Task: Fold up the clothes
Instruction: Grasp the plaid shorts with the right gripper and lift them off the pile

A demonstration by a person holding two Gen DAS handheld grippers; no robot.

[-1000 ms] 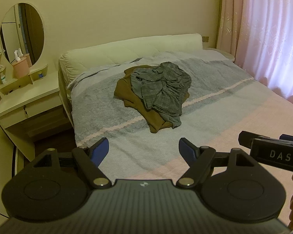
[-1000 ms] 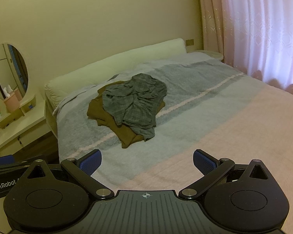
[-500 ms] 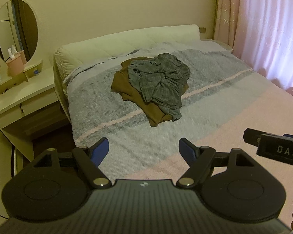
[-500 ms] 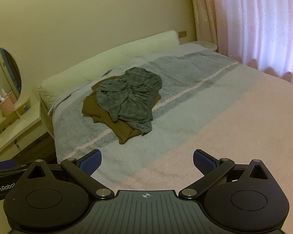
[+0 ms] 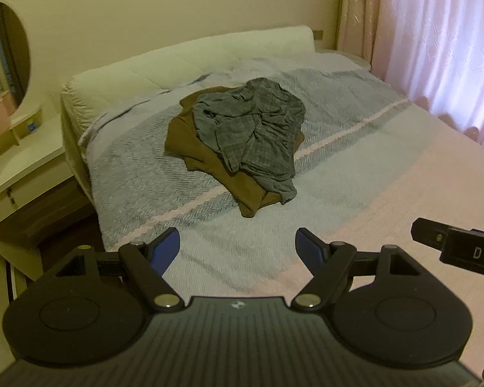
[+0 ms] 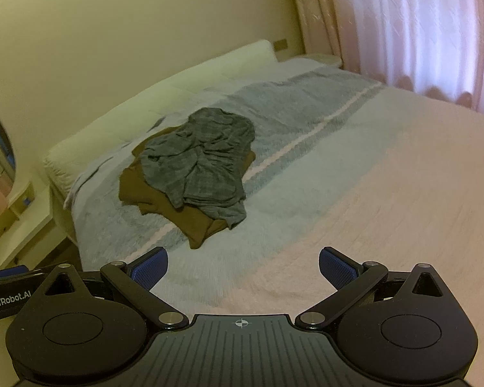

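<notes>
Left tool [image 5: 237, 246] and right tool [image 6: 243, 266], both spread and empty, face the grey plaid garment [image 5: 251, 135] heaped on the brown garment [image 5: 206, 164] mid-frame on the bed [image 5: 387, 200], well apart, slightly left of the right tool

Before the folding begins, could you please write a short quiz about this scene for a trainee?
1. True or false: the grey plaid garment lies on top of the brown garment.
2. The left hand-held gripper and the right hand-held gripper are: A) both open and empty, B) both shut on cloth, C) one open, one shut.
3. Fill in: the clothes are piled on the ____.

Key: 1 true; 2 A; 3 bed.
</notes>
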